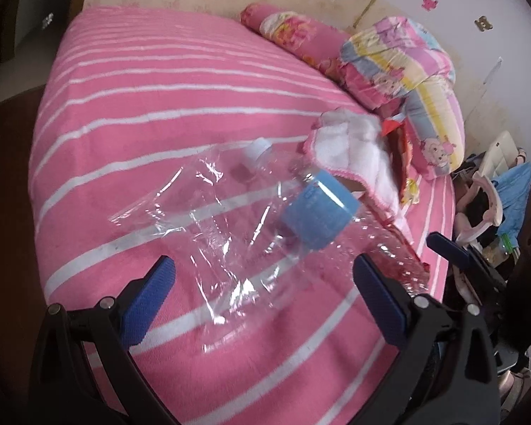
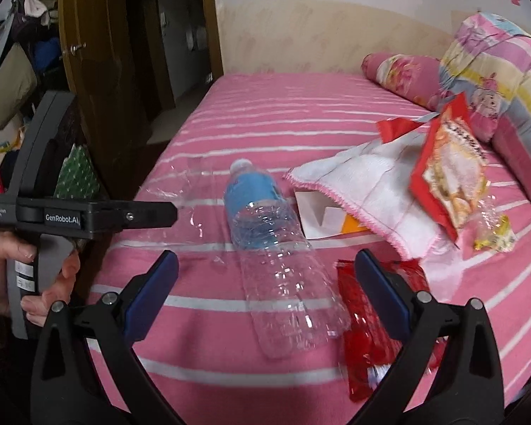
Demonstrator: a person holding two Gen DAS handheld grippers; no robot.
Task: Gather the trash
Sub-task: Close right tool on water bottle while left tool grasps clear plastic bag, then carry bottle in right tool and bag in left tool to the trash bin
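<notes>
Bed: a pink bedspread (image 2: 265, 117) with white stripes covered the mattress, and the trash lay scattered over its near half.
Bottle: an empty clear plastic bottle (image 2: 276, 248) with a blue label lay on its side, cap pointing away from the right wrist camera, base toward it.
Plastic film: a crumpled clear sheet (image 1: 201, 219) lay flat on the bedspread just left of the bottle, directly ahead of the left gripper (image 1: 263, 276).
Red wrapper: a shiny red packet (image 2: 368, 336) lay beside the bottle's base, partly under the right gripper's own right finger.
Snack bag: a red and orange printed bag (image 2: 446, 173) rested tilted on a white cloth (image 2: 368, 191) with pink trim; a small yellow wrapper (image 2: 494, 235) lay just beside it.
Paper: a white and orange piece (image 2: 322, 219) stuck out from under the cloth, near the bottle.
Left gripper: fingers spread wide apart, holding nothing, above the film (in the right wrist view it showed side-on, held by a hand (image 2: 14, 265)).
Right gripper (image 2: 265, 276): fingers also spread apart and empty, with the bottle's lower half between them in view.
Pillows: a pink bolster (image 2: 400, 74) and a folded cartoon quilt (image 2: 495, 78) sat at the far right by the wall.
</notes>
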